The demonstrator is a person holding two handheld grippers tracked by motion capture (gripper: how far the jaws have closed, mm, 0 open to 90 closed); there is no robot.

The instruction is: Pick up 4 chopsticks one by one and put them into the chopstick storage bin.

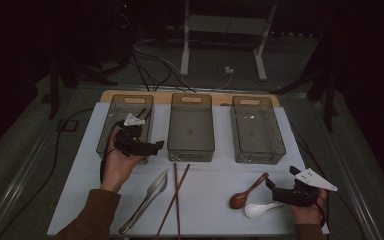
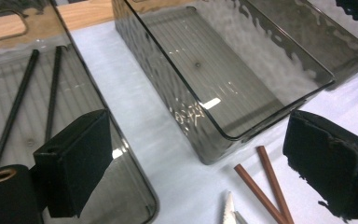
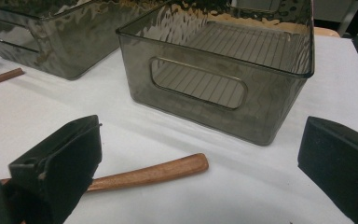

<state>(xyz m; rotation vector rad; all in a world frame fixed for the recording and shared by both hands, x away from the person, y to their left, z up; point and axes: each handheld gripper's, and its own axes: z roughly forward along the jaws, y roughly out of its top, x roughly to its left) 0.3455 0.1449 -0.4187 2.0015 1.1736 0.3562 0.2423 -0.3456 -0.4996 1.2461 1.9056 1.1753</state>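
Three smoky clear bins stand in a row at the back of a white mat [image 1: 215,175]. My left gripper [image 1: 152,147] hovers open over the front corner of the left bin [image 1: 111,125], nothing between its jaws [image 2: 200,154]. Two black chopsticks [image 2: 16,107] lie inside that bin [image 2: 74,93]. My right gripper [image 1: 276,191] is open near the mat's front right, low over the handle of a wooden spoon [image 1: 247,192]. In the right gripper view that handle [image 3: 154,172] lies between the open gripper [image 3: 200,163] and the right bin [image 3: 214,79].
The middle bin [image 1: 191,127] and right bin [image 1: 256,130] look empty. A metal spatula [image 1: 150,200], a pair of brown chopsticks [image 1: 177,192] and a white spoon [image 1: 260,209] lie on the front of the mat. Cables and a stand sit behind the table.
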